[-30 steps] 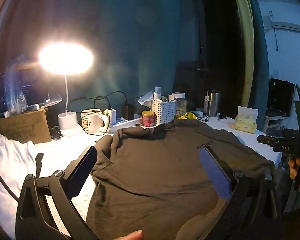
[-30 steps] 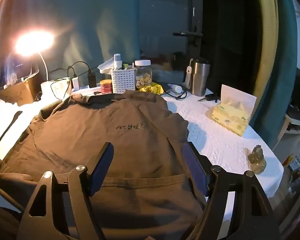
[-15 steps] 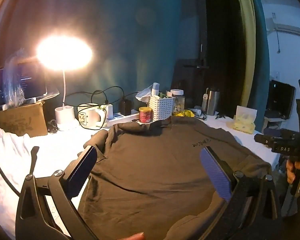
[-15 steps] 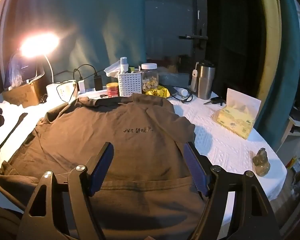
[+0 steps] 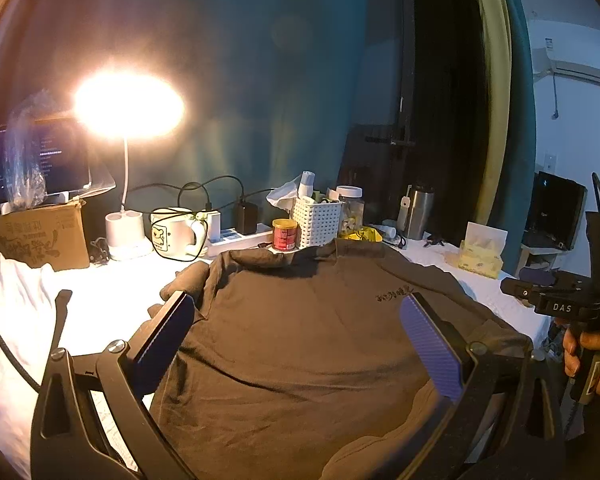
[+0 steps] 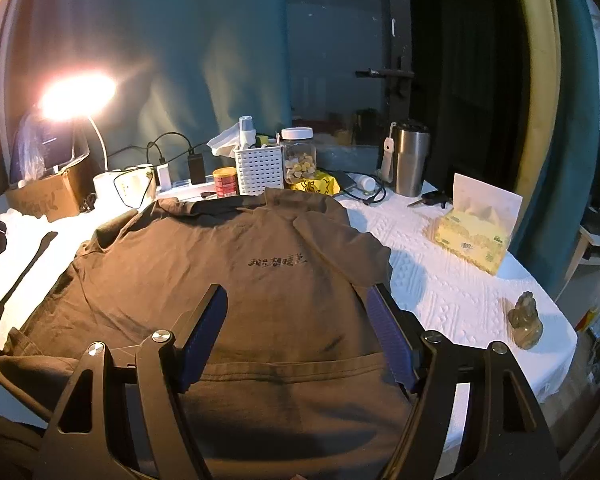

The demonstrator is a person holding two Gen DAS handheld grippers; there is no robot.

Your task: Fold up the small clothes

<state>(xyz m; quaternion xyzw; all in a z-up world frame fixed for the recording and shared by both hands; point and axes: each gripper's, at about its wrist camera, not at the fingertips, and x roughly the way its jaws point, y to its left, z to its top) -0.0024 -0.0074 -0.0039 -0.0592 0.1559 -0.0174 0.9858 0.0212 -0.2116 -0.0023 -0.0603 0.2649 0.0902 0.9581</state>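
Both grippers have lifted and drawn back a little since a second ago, so the shirt sits lower and fuller between their fingers. The left gripper (image 5: 296,344) hangs with its jaws spread wide and nothing in them; the right gripper (image 6: 298,336) is likewise wide open and empty. Directly under and ahead of both pairs of jaws lies the brown T-shirt (image 6: 228,280), spread flat on the white tablecloth (image 6: 460,292), its hem nearest the fingers and hanging over the table edge, its collar farthest away. Just outside the left gripper's left finger a sleeve is bunched up. The fabric looks light, soft and limp, so it should crease easily and sag where unsupported; a pinch at the hem corners or at a sleeve and side seam seems the best hold. Beyond the collar stand a white basket (image 6: 259,170), a red can (image 6: 225,182) and a steel tumbler (image 6: 410,158).
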